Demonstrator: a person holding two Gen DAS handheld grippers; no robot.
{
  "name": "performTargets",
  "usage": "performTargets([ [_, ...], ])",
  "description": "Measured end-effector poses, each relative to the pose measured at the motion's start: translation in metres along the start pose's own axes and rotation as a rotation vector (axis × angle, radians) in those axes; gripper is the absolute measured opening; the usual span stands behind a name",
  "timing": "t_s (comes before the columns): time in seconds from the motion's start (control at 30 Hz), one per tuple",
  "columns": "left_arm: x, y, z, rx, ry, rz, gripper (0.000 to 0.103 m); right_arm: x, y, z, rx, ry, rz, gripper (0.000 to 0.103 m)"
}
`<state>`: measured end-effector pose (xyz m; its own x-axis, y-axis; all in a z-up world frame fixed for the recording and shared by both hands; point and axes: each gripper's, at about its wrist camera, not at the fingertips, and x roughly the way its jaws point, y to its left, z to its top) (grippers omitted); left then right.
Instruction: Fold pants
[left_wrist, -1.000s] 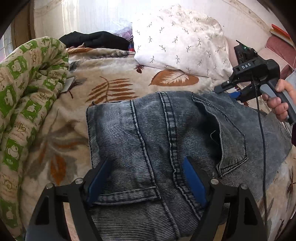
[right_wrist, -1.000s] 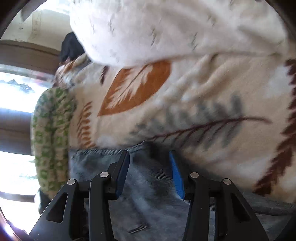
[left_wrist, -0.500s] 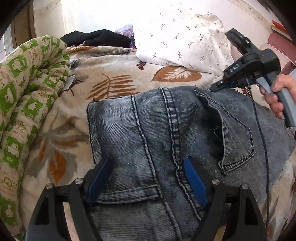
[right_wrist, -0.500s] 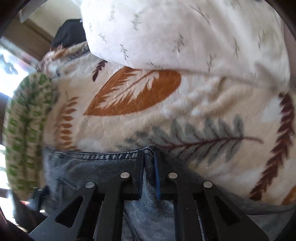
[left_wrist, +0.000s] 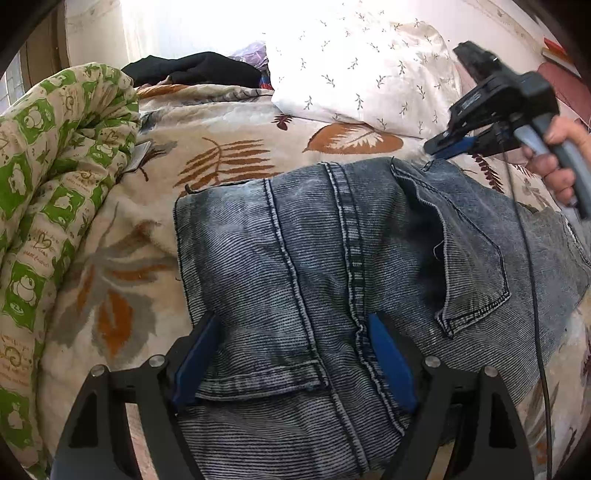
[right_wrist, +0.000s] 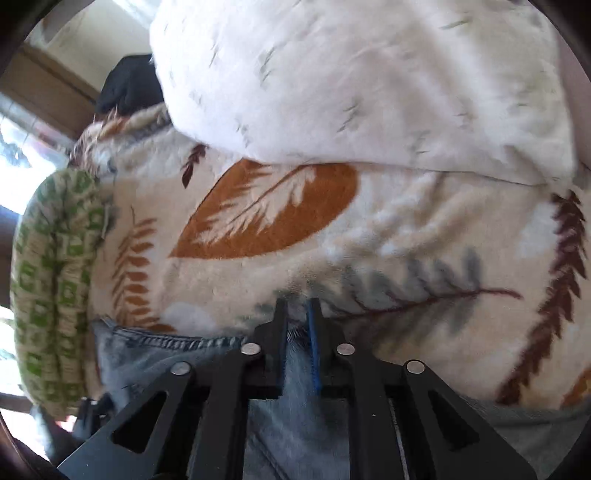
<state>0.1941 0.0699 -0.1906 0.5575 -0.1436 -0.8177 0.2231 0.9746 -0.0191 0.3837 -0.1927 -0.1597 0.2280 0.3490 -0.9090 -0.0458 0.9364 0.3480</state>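
1 pair of grey-blue jeans (left_wrist: 332, 266) lies centre frame on the leaf-print blanket (left_wrist: 221, 155); 1 white pillow (left_wrist: 362, 74) upper right; 1 green quilt (left_wrist: 55, 184) left; left gripper (left_wrist: 291, 354) spread wide, pads resting on denim; right gripper (right_wrist: 297, 332) narrow, jaws opening, jeans' hem between them.

Home bedroom. A bed (left_wrist: 236, 122) is covered by a cream fleece blanket printed with orange and grey leaves (left_wrist: 122, 236); a white pillow with small grey sprig print (left_wrist: 354, 70) lies at its head, and a rolled green-and-cream quilt with cartoon patches (left_wrist: 55, 192) lies along the left side. Dark clothing in a heap (left_wrist: 192, 70) sits near the bright window (right_wrist: 14, 155) with a brown wooden frame. Grey-blue denim pants (left_wrist: 332, 266) are spread on the blanket.
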Motion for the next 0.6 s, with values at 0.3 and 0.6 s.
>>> performTargets([
  [0.3, -0.002, 0.000, 0.001, 0.008, 0.007, 0.000, 0.083, 0.001, -0.011, -0.004, -0.073, 0.114, 0.042, 0.050],
  [0.6, -0.060, -0.055, 0.010, 0.058, -0.183, -0.206, 0.081, 0.015, -0.009, -0.019, -0.121, 0.153, 0.073, 0.012],
])
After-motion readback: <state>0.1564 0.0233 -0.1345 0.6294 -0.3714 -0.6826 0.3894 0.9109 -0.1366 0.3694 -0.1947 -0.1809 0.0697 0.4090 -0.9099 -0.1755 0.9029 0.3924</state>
